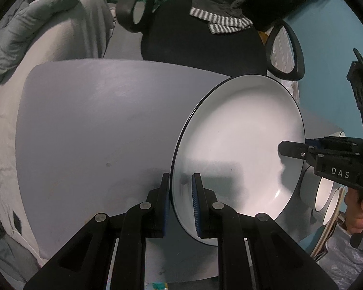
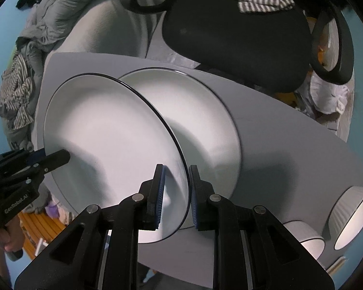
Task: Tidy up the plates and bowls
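A white plate (image 1: 239, 140) with a thin black rim hangs tilted above the grey table (image 1: 96, 133), carried by both grippers. My left gripper (image 1: 180, 176) is shut on its near rim, blue pads on either side. My right gripper (image 1: 282, 148) pinches the opposite rim. In the right wrist view the same plate (image 2: 109, 140) fills the left; my right gripper (image 2: 175, 168) is shut on its edge and the left gripper (image 2: 65, 155) grips the far side. A second white plate (image 2: 205, 125) lies flat on the table, partly covered by the held one.
Two white bowls (image 2: 351, 217) (image 2: 307, 239) lie tipped near the table's right end. A black office chair (image 2: 234, 31) with a striped cloth stands behind the table. Grey bedding (image 1: 36, 24) is piled at the back left. A hand (image 1: 358, 215) holds the right gripper's handle.
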`<state>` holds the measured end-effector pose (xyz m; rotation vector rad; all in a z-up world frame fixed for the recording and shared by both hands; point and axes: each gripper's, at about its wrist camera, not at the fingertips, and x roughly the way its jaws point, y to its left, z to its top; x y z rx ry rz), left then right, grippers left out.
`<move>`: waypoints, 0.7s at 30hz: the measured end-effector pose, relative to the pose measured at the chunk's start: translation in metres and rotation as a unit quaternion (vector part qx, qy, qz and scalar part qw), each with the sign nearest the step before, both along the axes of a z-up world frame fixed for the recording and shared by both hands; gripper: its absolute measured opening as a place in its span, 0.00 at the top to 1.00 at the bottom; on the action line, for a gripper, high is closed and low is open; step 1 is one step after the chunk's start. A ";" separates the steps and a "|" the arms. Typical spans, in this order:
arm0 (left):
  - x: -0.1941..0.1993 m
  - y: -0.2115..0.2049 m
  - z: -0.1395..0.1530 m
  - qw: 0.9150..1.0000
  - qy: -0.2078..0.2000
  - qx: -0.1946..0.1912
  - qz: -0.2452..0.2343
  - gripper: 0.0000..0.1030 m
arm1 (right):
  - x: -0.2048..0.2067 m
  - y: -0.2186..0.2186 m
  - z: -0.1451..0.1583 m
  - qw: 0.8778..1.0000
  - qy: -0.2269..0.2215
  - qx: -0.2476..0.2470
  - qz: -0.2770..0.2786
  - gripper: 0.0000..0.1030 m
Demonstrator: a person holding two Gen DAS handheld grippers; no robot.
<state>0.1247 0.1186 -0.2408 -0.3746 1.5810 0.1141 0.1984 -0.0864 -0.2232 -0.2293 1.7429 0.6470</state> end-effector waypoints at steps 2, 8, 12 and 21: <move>0.004 -0.005 -0.003 1.000 0.002 0.001 -0.002 0.85 | 0.005 -0.005 -0.003 1.000 0.004 -0.001 -0.004 0.81; 0.011 -0.011 -0.009 1.000 0.013 0.004 -0.010 0.85 | 0.013 -0.014 -0.012 1.000 0.009 -0.009 -0.010 0.81; 0.016 -0.016 -0.013 1.000 0.017 0.007 -0.014 0.85 | 0.017 -0.015 -0.015 1.000 0.011 -0.012 -0.012 0.81; 0.022 -0.021 -0.018 0.999 0.028 0.013 -0.026 0.85 | 0.021 -0.012 -0.019 0.999 0.026 -0.019 -0.012 0.82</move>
